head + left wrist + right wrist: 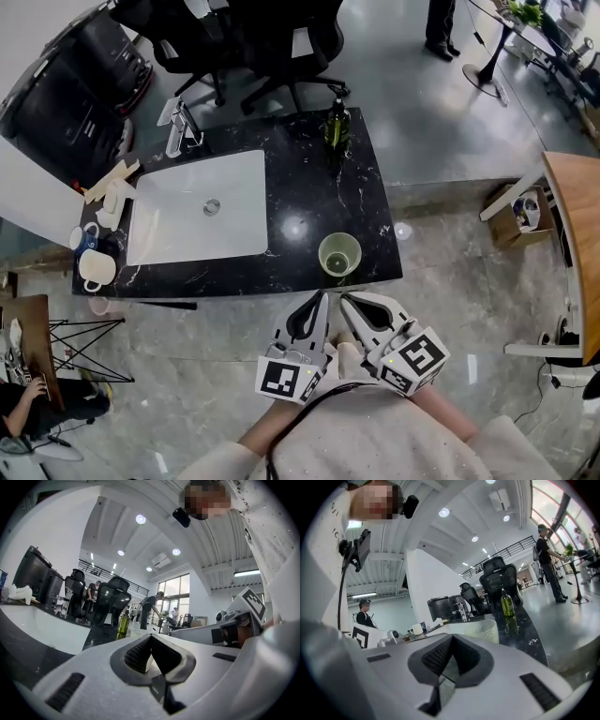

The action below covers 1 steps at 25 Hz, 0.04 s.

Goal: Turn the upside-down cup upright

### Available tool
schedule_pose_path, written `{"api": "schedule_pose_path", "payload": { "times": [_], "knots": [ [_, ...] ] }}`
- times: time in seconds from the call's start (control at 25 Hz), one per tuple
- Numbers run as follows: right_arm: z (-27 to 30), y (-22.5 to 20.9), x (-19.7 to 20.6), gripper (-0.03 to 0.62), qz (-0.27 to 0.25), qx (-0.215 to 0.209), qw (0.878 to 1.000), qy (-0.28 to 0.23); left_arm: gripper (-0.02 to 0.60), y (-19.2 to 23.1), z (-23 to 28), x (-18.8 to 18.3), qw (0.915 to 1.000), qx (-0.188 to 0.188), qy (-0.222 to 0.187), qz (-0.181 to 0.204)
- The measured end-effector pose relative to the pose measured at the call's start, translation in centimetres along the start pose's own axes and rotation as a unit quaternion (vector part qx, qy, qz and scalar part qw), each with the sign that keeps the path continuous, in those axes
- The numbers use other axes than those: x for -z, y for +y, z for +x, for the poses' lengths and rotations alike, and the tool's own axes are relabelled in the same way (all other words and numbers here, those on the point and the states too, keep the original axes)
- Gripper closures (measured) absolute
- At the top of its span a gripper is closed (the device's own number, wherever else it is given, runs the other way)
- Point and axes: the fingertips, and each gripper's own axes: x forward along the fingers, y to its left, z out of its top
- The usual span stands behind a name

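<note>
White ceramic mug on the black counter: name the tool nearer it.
Left. The left tool sits far right of the white ceramic mug; the right tool lies even farther right.

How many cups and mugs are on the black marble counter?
3: a pale green cup upright near the front edge, plus a white mug and a blue mug at the left end; clutter there may hide more.

Left gripper (321,300): white shell, dark ribbed pads, lower centre of the head view.
Right gripper (347,302): matching white shell, dark slots.
Marker cubes (284,375): white, black square codes.
Top (384,442): pale speckled knit, bottom edge.
Cable (298,419): thin, dark, curved.
</note>
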Motion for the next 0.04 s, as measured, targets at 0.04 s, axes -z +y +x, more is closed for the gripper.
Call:
{"api": "schedule_pose_path", "payload": {
  "times": [0.04],
  "knots": [
    [-0.01, 0.04, -0.14, 0.588, -0.006, 0.0, 1.0, 0.0, 0.574, 0.11, -0.02, -0.15, 1.0, -0.002, -0.001, 0.002]
  ]
}}
